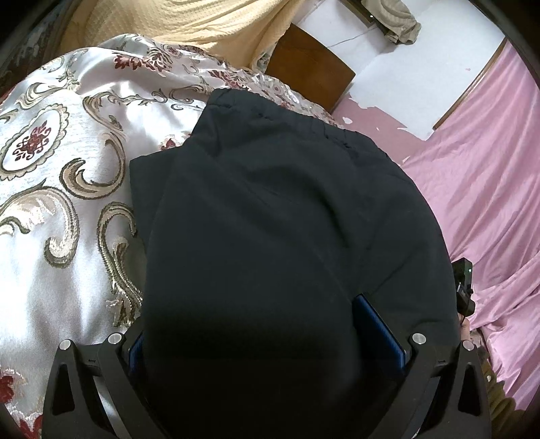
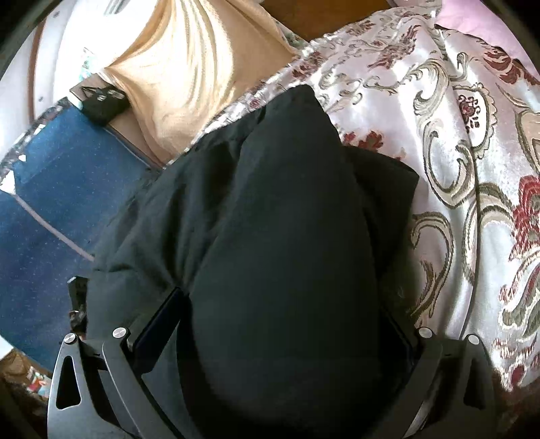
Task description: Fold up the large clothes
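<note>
A large black garment (image 1: pixel 276 216) lies folded on a white floral bedspread (image 1: pixel 60 169). It bulges up between the fingers of my left gripper (image 1: pixel 270 337); the blue pad (image 1: pixel 378 327) of the right finger shows, the left finger is mostly hidden by cloth. In the right wrist view the same black garment (image 2: pixel 280 236) fills the gap of my right gripper (image 2: pixel 280 337), whose fingers (image 2: pixel 158 320) stand wide apart with cloth bunched between them. The jaws are not pressed together in either view. The other gripper (image 1: pixel 464 287) shows at the right edge of the left wrist view.
A cream blanket (image 1: pixel 202 23) lies at the head of the bed beside a brown wooden headboard (image 1: pixel 310 71). A pink sheet (image 1: pixel 489 189) hangs at the right. In the right wrist view a blue mat (image 2: pixel 50 202) and a black box (image 2: pixel 101 104) lie left.
</note>
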The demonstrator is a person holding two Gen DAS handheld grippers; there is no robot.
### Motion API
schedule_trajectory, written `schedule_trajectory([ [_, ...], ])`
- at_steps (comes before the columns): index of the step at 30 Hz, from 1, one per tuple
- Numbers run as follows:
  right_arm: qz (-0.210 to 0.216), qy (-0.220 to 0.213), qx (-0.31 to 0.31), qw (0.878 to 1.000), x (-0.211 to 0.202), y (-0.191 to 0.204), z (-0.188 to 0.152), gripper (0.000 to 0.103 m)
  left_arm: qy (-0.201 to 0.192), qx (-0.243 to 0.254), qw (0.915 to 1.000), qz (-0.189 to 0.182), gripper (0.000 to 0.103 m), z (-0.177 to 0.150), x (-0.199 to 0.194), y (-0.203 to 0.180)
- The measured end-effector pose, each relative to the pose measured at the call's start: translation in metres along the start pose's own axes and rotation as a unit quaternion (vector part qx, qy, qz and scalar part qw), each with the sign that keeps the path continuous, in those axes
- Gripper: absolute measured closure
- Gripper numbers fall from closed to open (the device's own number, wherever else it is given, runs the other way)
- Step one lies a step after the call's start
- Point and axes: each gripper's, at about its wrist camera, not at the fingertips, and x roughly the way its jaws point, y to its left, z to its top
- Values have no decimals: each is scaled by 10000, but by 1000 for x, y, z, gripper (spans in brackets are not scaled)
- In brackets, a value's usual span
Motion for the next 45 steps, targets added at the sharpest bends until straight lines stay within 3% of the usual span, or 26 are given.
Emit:
schedule_trajectory([
  [4, -384, -182, -79, 9991, -7, 12, -7, 2, -43, 119, 9999, 69, 8, 0, -2, -7],
  [10, -764, -484, -302, 9954, -25, 34, -22, 34, -285, 81, 9993, 245, 43, -4, -18, -13],
  [12, -874, -682, -310, 9934, -34, 42, -29, 52, -418, 88, 9987, 274, 55, -8, -24, -16],
  [14, -902, -895, -200, 9917, -42, 43, -40, 59, -532, 83, 9979, 357, 68, -12, -29, -23],
  [17, -1010, -1169, -256, 9877, -52, 54, -54, 68, -666, 174, 9954, 664, 78, -16, -38, -39],
  [20, -772, -1425, -151, 9867, -67, 59, -58, 78, -706, 282, 9926, 951, 84, -13, -46, -56],
  [24, -308, -1745, 19, 9842, -92, 66, -57, 83, -713, 180, 9906, 1154, 87, 3, -58, -82],
  [29, -17, -1930, -122, 9811, -111, 98, -61, 83, -662, 524, 9866, 1394, 88, 8, -76, -124],
  [38, 174, -2086, -408, 9770, -158, 148, -95, 84, -819, 490, 9845, 1469, 88, -18, -152, -145],
  [45, 172, -2117, -486, 9760, -192, 176, -139, 84, -769, 514, 9823, 1631, 88, -52, -187, -147],
])
